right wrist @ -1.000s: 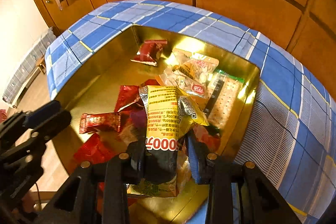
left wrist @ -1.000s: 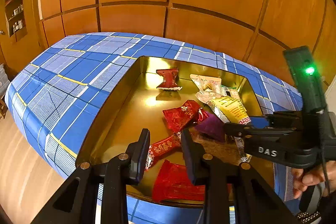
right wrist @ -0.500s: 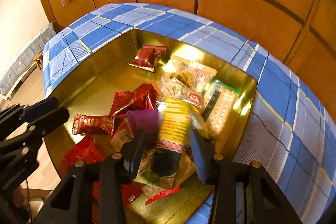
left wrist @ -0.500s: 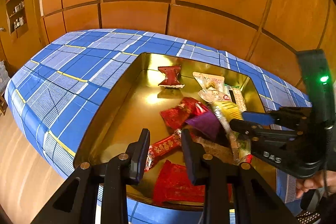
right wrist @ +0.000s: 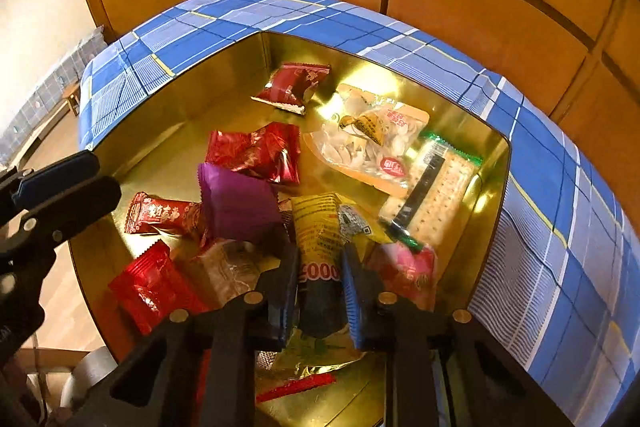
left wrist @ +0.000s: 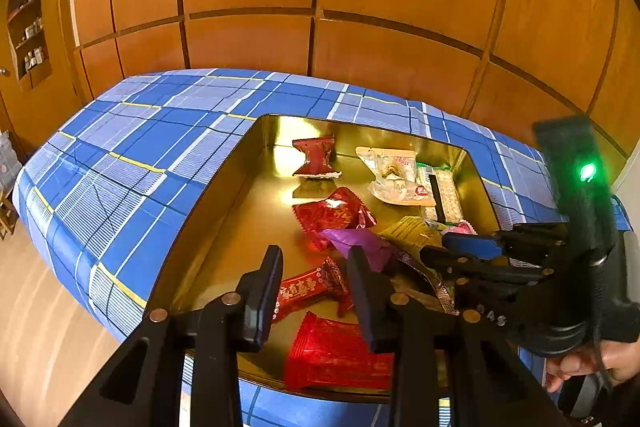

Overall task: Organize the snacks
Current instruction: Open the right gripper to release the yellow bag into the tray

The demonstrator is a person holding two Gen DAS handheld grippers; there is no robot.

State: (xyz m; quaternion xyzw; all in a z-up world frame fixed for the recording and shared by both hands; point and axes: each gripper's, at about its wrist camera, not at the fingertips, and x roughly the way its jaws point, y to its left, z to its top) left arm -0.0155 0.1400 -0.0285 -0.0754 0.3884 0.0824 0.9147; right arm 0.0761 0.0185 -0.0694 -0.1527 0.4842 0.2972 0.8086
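Warm light, tray (left wrist: pixel 224 211) glare, fisheye warp

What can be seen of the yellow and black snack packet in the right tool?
The yellow and black snack packet is a glossy, crinkled foil pouch: yellow top with small red print and a code patch, black lower part with large pale digits. It stands tilted over the gold tray, pinched at its black part by the right tool, whose jaws have just closed on it. Its lower end is hidden.
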